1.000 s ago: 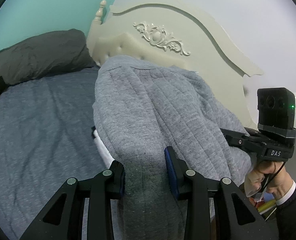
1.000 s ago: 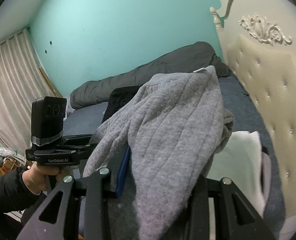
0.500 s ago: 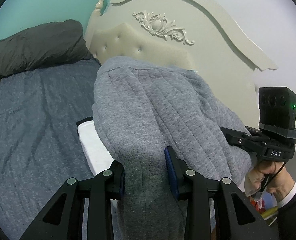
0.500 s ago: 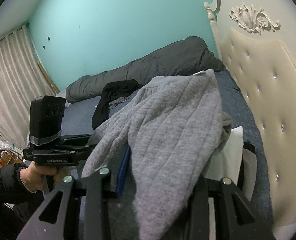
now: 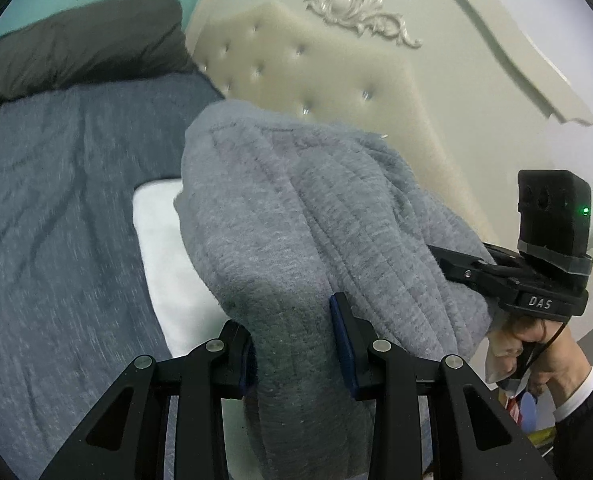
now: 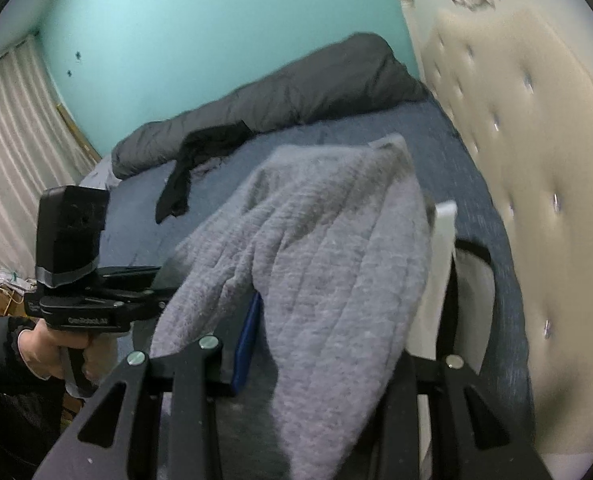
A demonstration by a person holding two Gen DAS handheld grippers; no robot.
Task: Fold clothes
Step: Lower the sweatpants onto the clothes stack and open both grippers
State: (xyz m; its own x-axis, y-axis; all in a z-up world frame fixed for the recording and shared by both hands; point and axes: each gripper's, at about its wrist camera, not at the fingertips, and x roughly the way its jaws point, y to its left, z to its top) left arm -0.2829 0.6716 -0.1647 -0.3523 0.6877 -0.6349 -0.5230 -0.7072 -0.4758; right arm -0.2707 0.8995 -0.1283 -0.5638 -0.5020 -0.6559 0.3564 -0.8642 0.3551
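Observation:
A folded grey knit sweater (image 5: 296,216) hangs between both grippers above the bed. My left gripper (image 5: 292,340) is shut on one thick end of it, with cloth bunched between the blue pads. My right gripper (image 6: 320,352) is shut on the other end; its left blue pad (image 6: 248,340) shows and the right finger is hidden under the sweater (image 6: 328,260). In the left wrist view the right gripper (image 5: 452,262) bites the cloth at the right, held by a hand. The left gripper (image 6: 152,276) shows at the left of the right wrist view.
A white folded garment (image 5: 156,248) lies on the blue-grey bedcover (image 5: 56,200) under the sweater, beside a dark-edged piece (image 6: 472,248). The tufted cream headboard (image 6: 516,140) is close on the right. A black garment (image 6: 200,152) and a dark duvet (image 6: 296,84) lie farther off.
Both grippers have carried the sweater toward the headboard. More of the white folded garment and the bedcover now shows beneath it. The hold on the sweater is unchanged.

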